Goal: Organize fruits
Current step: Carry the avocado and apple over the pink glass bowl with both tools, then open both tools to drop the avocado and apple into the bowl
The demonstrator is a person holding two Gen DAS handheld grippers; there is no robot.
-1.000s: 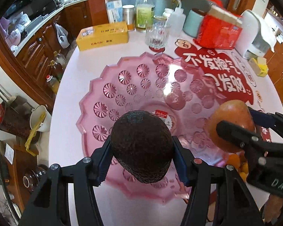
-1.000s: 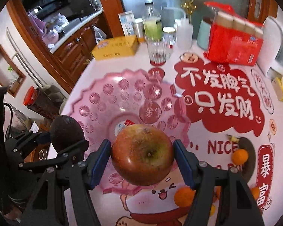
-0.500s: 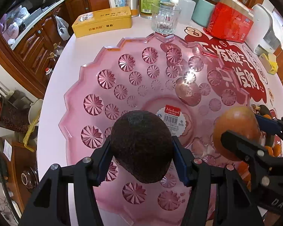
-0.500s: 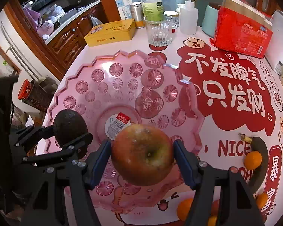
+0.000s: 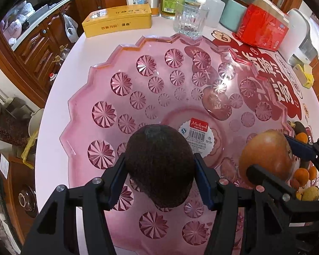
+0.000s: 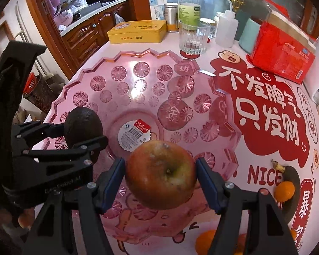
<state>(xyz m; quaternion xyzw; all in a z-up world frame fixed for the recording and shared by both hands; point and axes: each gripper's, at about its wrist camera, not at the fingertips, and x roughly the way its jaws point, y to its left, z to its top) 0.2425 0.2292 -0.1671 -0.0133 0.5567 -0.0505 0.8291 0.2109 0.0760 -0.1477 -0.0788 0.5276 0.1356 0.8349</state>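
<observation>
Compared with a second ago, both grippers sit lower over the bowl (image 5: 108, 97): it fills far more of each view, and its barcode sticker (image 5: 198, 135), half hidden before, now shows fully at frame centre.

In the left wrist view, going left to right: wooden cabinets fill the upper left, then a flat yellow tin (image 5: 117, 22) at the table's far edge, then a ribbed clear glass (image 5: 190, 21) at top centre. The bowl is pink translucent plastic with a zigzag rim and cut starburst discs all over. The left gripper (image 5: 159, 175), low centre, has the avocado (image 5: 159, 165) between its blue pads; its jaws are opening, with a thin gap at the left pad, and the dark, pebbly, egg-shaped fruit hangs just above the bowl floor, whether touching it I cannot tell. At right edge, the right gripper (image 6: 160, 178) clamps the apple (image 5: 265, 157).

In the right wrist view, the avocado (image 6: 83, 127) shows at left over the bowl's left slope. The apple (image 6: 160, 174), round, smooth, red-green with pale speckles and a stem dimple, is pinched between both pads at lower centre, over the bowl's near wall. Rightward lie a glossy red printed mat (image 6: 265, 114), a blackened banana (image 6: 291, 182) and small oranges (image 6: 284, 188).
</observation>
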